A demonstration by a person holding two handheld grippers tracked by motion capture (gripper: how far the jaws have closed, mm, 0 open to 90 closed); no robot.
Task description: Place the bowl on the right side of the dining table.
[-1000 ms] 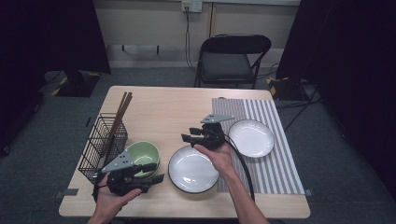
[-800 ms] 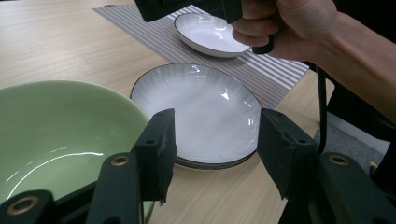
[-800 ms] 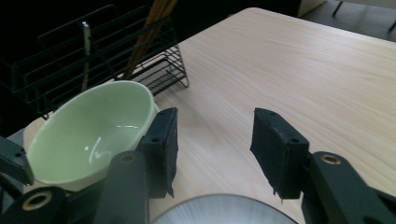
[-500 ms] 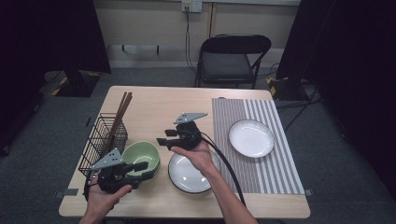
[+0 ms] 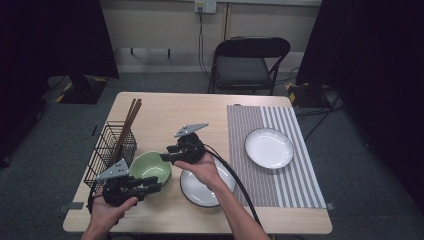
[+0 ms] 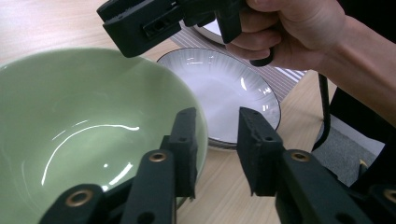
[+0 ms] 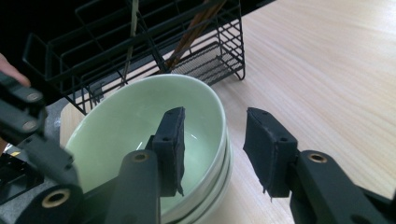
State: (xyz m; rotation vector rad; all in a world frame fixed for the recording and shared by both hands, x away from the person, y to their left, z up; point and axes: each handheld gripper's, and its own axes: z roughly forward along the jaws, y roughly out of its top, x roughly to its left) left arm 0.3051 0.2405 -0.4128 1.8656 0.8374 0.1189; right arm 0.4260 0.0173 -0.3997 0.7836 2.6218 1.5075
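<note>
- While your left gripper (image 5: 150, 187) straddles the green bowl's (image 5: 150, 167) near rim, its fingers, just closing, aren't yet pressing.
- Your right gripper (image 5: 167, 156) straddles the far rim, fingers likewise closing, not clamped.

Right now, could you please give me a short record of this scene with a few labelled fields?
work in hand: both grippers at the green bowls, a stacked pair
left gripper: jaws straddle the near rim, have just been closing, pads not yet pressing
right gripper: jaws straddle the rim, have just been closing, still apart from it
beside bowls: dark-rimmed plate
on striped mat: white plate
wire basket: holds chopsticks
</note>
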